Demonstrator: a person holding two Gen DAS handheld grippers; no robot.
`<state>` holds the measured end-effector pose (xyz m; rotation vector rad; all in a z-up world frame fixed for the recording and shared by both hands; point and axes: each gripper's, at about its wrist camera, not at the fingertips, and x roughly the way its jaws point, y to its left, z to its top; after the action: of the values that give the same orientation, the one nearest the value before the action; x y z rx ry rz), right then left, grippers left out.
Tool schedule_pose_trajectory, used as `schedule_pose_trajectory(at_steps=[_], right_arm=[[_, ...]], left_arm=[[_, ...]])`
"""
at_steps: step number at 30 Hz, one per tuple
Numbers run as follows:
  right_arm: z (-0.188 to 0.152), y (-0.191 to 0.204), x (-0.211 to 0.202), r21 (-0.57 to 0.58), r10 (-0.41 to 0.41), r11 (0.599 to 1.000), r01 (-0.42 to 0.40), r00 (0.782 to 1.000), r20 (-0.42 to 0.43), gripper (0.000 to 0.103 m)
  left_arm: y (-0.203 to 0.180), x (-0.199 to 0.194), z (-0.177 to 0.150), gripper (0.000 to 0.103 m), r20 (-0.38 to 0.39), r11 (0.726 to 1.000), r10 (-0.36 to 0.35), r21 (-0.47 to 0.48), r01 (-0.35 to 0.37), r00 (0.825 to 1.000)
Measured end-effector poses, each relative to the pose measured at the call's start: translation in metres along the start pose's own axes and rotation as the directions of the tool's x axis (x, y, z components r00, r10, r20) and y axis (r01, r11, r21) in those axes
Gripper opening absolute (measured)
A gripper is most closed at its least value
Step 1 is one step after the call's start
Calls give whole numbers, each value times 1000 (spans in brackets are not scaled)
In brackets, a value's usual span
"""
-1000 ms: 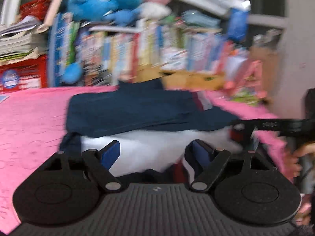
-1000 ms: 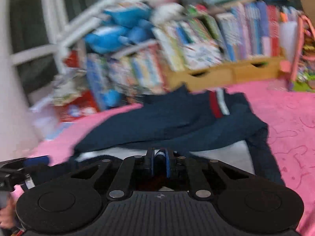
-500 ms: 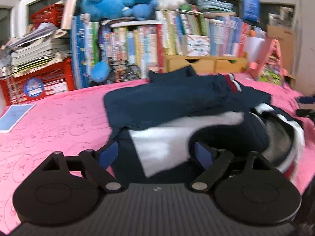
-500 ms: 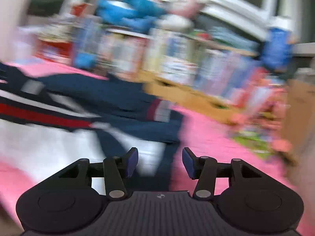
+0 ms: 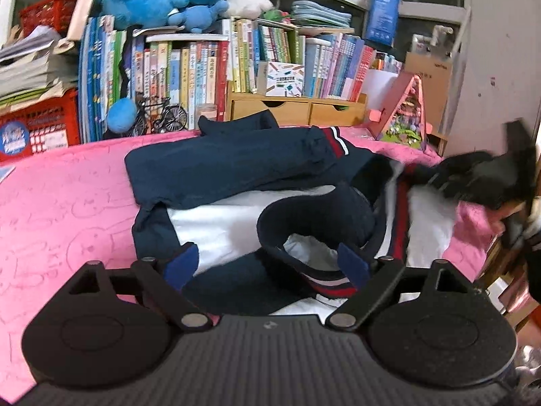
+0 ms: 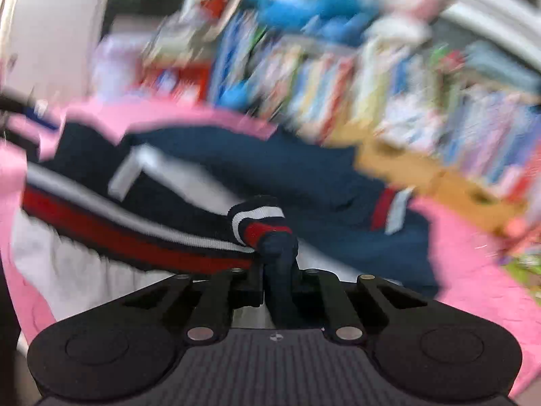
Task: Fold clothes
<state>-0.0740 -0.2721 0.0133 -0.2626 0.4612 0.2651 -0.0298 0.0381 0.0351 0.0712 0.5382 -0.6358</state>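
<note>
Two grippers split the work: the right gripper [image 6: 275,267], just closed, pinched the jacket's [image 5: 236,169] striped cuff [image 6: 258,225] at mid-frame, while the left gripper [image 5: 267,264], just widened, hovered empty over its collar, lower centre.

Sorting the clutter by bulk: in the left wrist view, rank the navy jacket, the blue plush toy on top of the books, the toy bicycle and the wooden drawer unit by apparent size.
1. navy jacket
2. wooden drawer unit and blue plush toy: too alike to rank
3. toy bicycle

The jacket lies nearest the camera, which inflates it.
</note>
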Motion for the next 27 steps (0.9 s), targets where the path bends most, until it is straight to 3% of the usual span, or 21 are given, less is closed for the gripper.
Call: schedule_pose_trajectory(at_steps=[4, 8, 10, 14, 17, 19, 21, 25, 27], right_arm=[[-10, -30, -32, 185, -117, 977, 106, 992, 48, 13], [-49, -61, -10, 407, -141, 896, 178, 983, -121, 17], [-65, -68, -3, 460, -135, 868, 186, 981, -141, 20], [-69, -54, 4, 404, -183, 889, 216, 976, -119, 28], [-73, -52, 1, 384, -203, 894, 230, 973, -109, 30], [-74, -55, -3, 394, -201, 891, 226, 974, -104, 31], [-75, -56, -7, 408, -193, 887, 217, 976, -100, 33], [-79, -58, -11, 401, -183, 893, 203, 979, -88, 36], [-79, -56, -11, 386, -182, 901, 201, 980, -85, 37]], left_arm=[[2, 13, 10, 93, 6, 1000, -24, 4, 24, 1000], [-11, 29, 14, 93, -29, 995, -39, 92, 42, 999], [-22, 35, 16, 94, -33, 986, -23, 165, 29, 999], [-32, 45, 27, 96, 19, 969, -18, 248, 12, 1000], [-21, 64, 41, 101, 28, 985, -20, 175, 15, 999], [-7, 87, 46, 100, -50, 997, 8, 77, -5, 999], [6, 108, 41, 90, -164, 1000, 6, -3, -7, 986], [5, 112, 13, 89, -262, 992, 125, 64, -111, 957], [15, 93, 4, 90, -246, 988, 151, 23, -150, 958]])
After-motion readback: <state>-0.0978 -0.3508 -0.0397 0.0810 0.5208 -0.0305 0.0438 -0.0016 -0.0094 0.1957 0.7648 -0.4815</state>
